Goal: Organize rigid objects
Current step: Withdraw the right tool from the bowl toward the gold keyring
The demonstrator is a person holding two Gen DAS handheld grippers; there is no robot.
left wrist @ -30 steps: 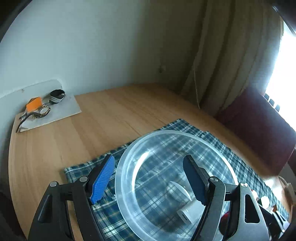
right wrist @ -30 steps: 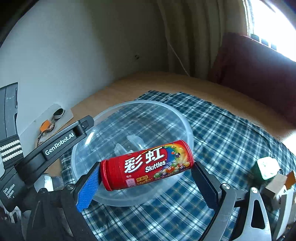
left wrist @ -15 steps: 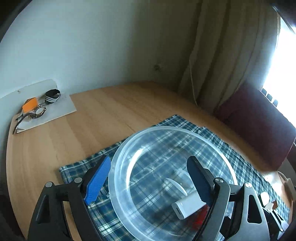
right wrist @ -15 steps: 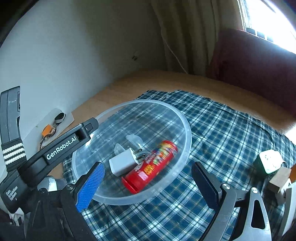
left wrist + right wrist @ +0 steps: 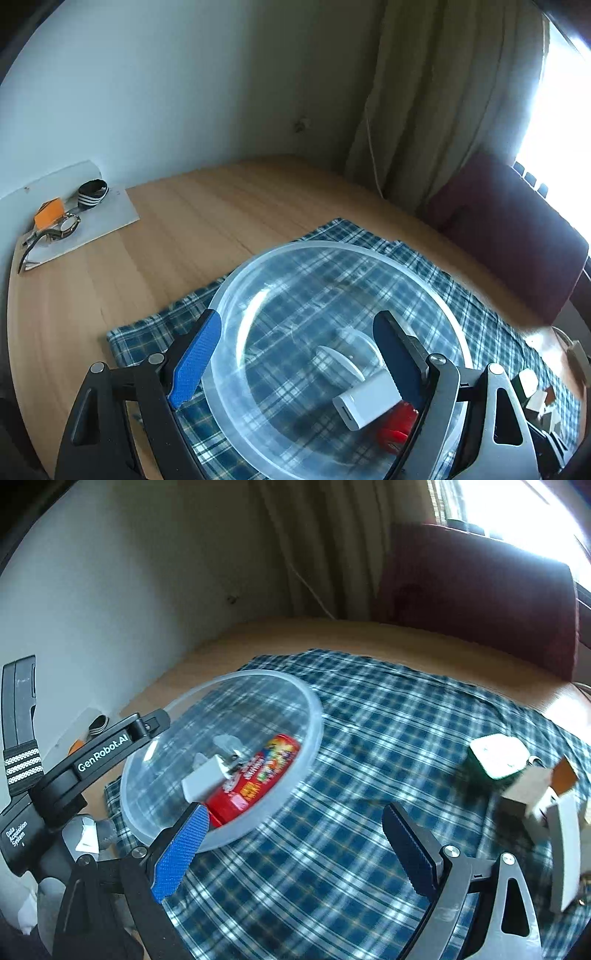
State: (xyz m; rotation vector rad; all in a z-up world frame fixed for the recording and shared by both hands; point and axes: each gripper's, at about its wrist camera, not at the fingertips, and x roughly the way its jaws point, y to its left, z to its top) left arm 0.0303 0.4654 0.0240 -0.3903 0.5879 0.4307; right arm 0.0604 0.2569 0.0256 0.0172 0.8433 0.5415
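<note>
The red candy tube [image 5: 258,775] lay on its side inside the clear plastic bowl [image 5: 310,734], ahead and to the left of the right gripper [image 5: 291,845]. A white charger [image 5: 207,781] lay against the tube in the same bowl, its metal prongs pointing away from the gripper. A small clear lid-like piece [image 5: 341,358] also rested on the bottom of the bowl.

The right gripper was wide open and held nothing; between its fingers there was only the blue checked cloth [image 5: 369,738]. Its left blue pad [image 5: 181,853] stood just in front of the near rim of the bowl.

The left gripper [image 5: 295,354] was also wide open and empty. It reached over the bowl [image 5: 221,295] from the other side: its left finger was outside the rim, its right finger above the inside of the bowl, just beside the charger [image 5: 365,402]. That right finger hid most of the tube [image 5: 397,424] in the left wrist view.

To the right of the right gripper, on the cloth, stood a green box with a white top [image 5: 495,757], and near it some small cardboard boxes [image 5: 532,794], blurred. I could not tell what the pale strip at the far right edge was.

Far ahead and to the left of the left gripper, on the wooden table [image 5: 184,240], a white board [image 5: 96,225] carried a wristwatch [image 5: 68,223], an orange thing [image 5: 48,212] and a black striped band [image 5: 92,192]. Behind the table hung a curtain [image 5: 424,110].
</note>
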